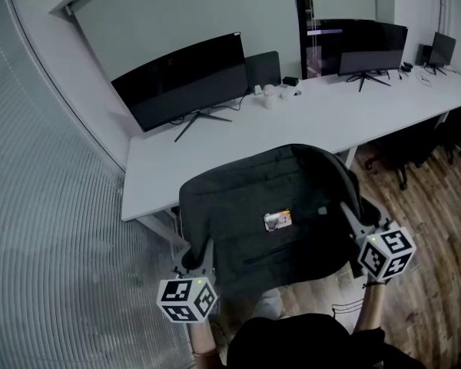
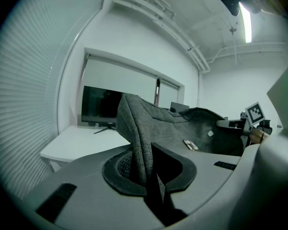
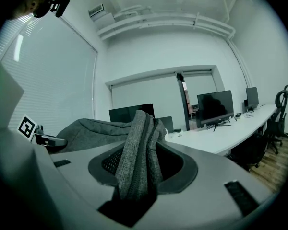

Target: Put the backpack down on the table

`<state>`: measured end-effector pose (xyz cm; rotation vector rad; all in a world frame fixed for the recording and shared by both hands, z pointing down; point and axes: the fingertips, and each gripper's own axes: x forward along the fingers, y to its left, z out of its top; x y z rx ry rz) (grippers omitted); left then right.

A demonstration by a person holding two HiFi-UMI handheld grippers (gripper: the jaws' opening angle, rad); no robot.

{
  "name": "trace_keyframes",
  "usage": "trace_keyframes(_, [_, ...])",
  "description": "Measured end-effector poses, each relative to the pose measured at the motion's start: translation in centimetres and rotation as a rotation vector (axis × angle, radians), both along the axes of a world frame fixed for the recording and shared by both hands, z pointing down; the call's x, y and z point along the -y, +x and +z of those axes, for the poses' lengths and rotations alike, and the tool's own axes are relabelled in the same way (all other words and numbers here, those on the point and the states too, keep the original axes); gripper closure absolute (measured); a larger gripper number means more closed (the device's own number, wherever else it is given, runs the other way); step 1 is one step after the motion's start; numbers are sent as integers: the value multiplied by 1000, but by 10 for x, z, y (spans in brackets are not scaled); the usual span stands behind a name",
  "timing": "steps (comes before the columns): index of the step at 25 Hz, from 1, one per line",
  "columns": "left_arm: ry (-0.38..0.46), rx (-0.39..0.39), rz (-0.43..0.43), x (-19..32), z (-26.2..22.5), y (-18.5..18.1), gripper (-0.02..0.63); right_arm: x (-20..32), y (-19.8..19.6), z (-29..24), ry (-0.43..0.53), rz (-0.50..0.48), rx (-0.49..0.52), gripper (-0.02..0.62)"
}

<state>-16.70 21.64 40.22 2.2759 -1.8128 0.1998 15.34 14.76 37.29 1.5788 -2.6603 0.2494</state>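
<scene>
A dark grey backpack (image 1: 269,206) with a small label (image 1: 277,221) hangs flat between my two grippers, its far edge over the near edge of the white table (image 1: 215,152). My left gripper (image 1: 202,260) is shut on a thin fold of the backpack's left side (image 2: 137,138), which runs down between the jaws at the left gripper (image 2: 148,178). At the pack's right side, my right gripper (image 1: 352,220) is shut on a thicker bunch of the grey fabric (image 3: 139,147), seen in the right gripper view (image 3: 133,188).
On the table stand a wide dark monitor (image 1: 184,79), a second monitor (image 1: 361,46), a small screen (image 1: 443,48) and white items (image 1: 270,94). Dark chairs (image 1: 415,141) stand on the wooden floor at right. Window blinds (image 1: 46,206) fill the left.
</scene>
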Motion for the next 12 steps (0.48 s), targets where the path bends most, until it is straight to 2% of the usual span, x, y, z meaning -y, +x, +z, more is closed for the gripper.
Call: trace_keyframes(12, [-11,-13,44,102,-7,-29,557,87,-26,-11,-14,45,-5,443])
